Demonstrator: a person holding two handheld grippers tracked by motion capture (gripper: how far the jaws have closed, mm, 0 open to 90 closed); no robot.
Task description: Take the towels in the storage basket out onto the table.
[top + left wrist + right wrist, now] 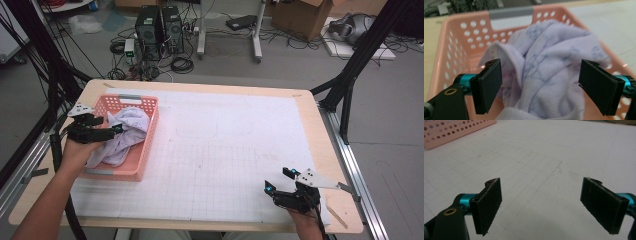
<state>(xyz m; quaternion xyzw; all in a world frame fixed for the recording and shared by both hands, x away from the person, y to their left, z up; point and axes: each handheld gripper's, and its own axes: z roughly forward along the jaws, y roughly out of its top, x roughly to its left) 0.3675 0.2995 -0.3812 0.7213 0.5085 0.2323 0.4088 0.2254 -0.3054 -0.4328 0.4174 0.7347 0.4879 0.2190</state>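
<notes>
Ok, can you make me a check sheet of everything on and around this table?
Surface: wooden table under a white gridded mat.
Job's things: crumpled lilac garment in the pink basket, spilling over its near rim.
Clutter: nothing seen.
Grippers: left gripper open, fingers either side of the garment; right gripper open over bare mat.
Cables: tangled on the floor near two computer towers.
Surroundings: cardboard box, black frame struts.

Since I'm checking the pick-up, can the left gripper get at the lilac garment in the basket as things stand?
Probably yes: the left gripper hangs over the pink basket, jaws open on either side of the lilac garment, nothing between.
</notes>
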